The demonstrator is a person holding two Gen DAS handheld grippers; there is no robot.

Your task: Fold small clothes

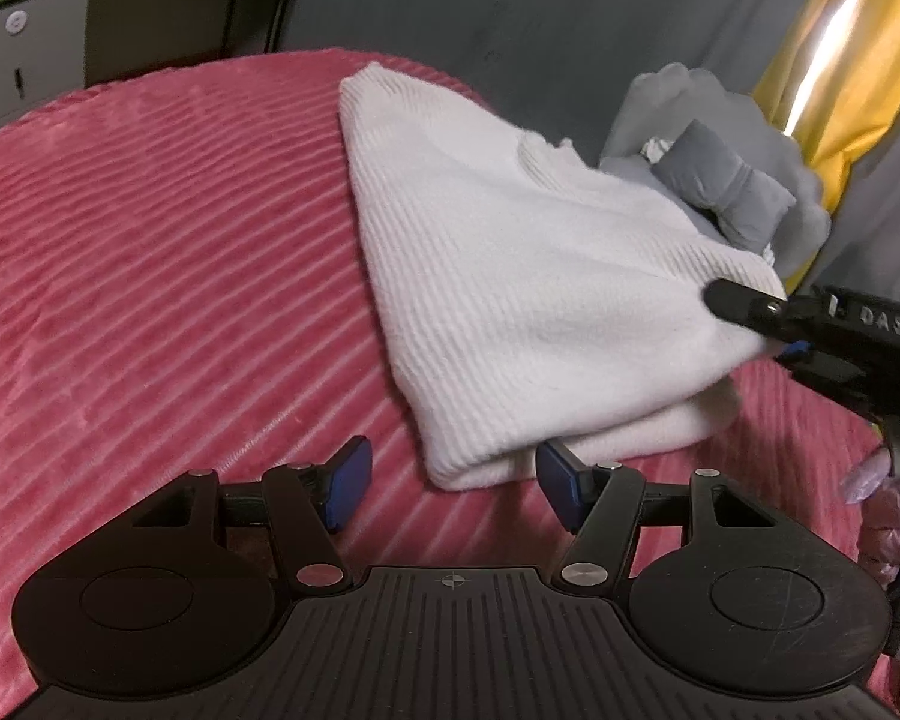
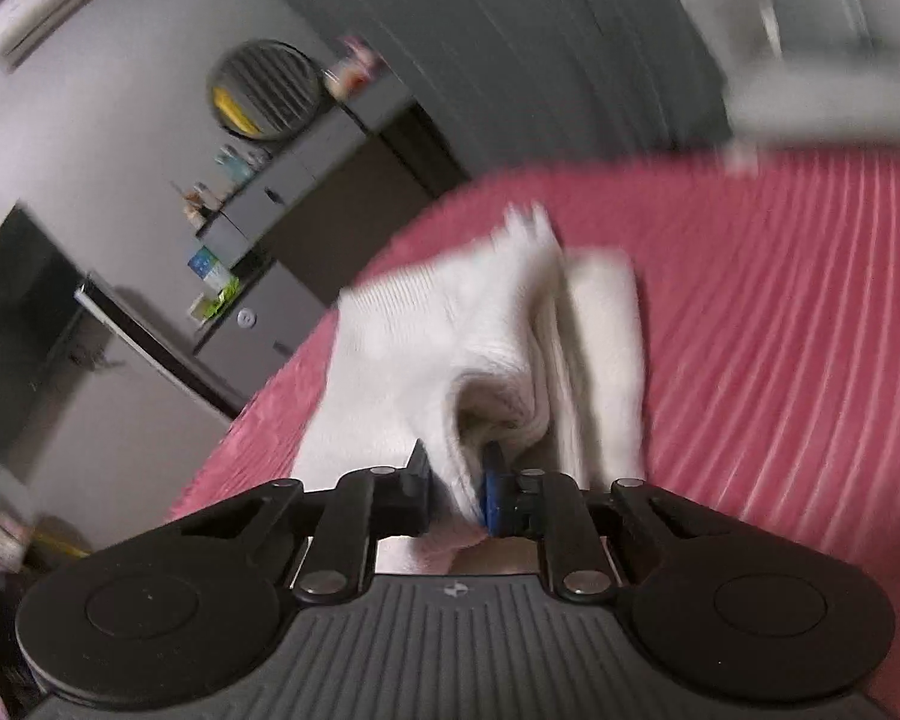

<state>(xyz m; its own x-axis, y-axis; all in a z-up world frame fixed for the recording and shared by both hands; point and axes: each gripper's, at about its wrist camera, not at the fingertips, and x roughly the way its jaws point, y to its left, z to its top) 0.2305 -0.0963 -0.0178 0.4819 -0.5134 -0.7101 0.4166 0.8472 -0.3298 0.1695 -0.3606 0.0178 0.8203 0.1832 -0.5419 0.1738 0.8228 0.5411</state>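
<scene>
The right hand-held gripper is clenched on a bunched edge of the white ribbed knit garment, which lies folded on the pink ribbed plush bedspread. The left hand-held gripper hangs released, blue pads apart, just before the garment's near corner. Behind sits what seems a grey bow-trimmed cushion

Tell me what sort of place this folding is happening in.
Probably a bedroom at home. A pink ribbed blanket covers what looks like a bed, a grey pillow with a bow lies at its edge, and a yellow curtain hangs behind.
</scene>
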